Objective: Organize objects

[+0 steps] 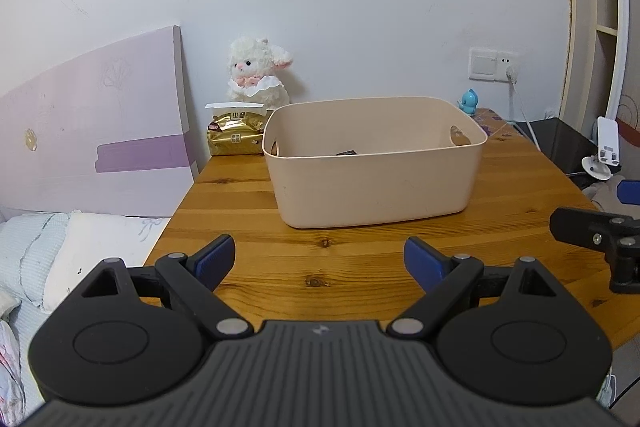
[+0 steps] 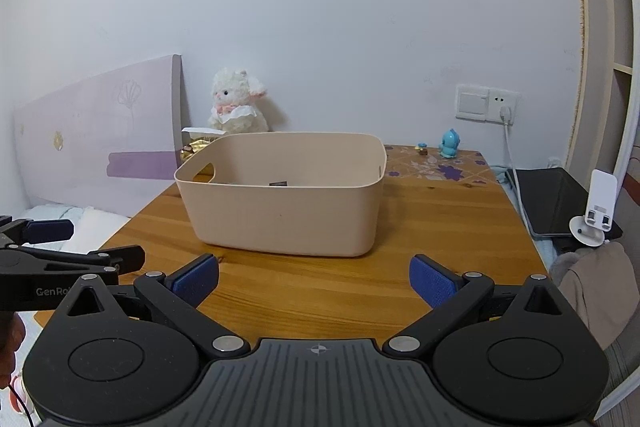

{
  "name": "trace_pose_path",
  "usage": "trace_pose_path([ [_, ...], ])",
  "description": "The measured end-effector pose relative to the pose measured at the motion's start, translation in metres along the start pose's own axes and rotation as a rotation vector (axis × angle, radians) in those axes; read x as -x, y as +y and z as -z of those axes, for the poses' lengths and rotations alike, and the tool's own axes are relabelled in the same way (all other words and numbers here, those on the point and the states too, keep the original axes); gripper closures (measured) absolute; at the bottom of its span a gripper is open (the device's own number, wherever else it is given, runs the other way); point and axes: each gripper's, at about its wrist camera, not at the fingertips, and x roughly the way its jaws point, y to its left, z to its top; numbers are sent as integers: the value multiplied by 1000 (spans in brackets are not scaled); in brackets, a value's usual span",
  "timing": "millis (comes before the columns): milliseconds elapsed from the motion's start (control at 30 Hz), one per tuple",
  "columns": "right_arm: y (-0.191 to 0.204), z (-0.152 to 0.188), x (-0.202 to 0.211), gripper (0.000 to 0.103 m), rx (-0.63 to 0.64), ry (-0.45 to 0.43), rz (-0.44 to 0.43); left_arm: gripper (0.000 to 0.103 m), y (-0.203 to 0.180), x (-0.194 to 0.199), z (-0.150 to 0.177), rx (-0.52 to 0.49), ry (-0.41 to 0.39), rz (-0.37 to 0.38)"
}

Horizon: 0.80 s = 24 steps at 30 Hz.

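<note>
A beige plastic bin stands on the wooden table; it also shows in the right wrist view. A small dark item lies inside it, also seen in the right wrist view. My left gripper is open and empty, a little in front of the bin. My right gripper is open and empty, also in front of the bin. A white plush lamb, a gold packet and a blue toy figure sit at the table's back.
A purple headboard and bedding lie left of the table. A wall socket with a cable, a dark tablet and a white stand are to the right. The right gripper's tip shows in the left wrist view.
</note>
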Motion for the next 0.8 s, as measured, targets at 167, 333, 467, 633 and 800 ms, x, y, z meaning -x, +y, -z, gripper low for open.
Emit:
trace_pose_path([
  [167,-3,5,5,0,-16,15,15,11,-5,16,2,-22,-32,7],
  [333,-5,11,11,0,-23,21,23,11,-8,25,5,-33,-40,9],
  [467,-6,13,15,0,-14,21,36,11,-8,27,9,-26,-30,5],
  [633,-7,13,20,0,-10,18,55,11,-4,24,12,-7,-5,3],
  [800,-8,11,23,0,-12,9,57,11,-3,25,12,-9,-7,5],
])
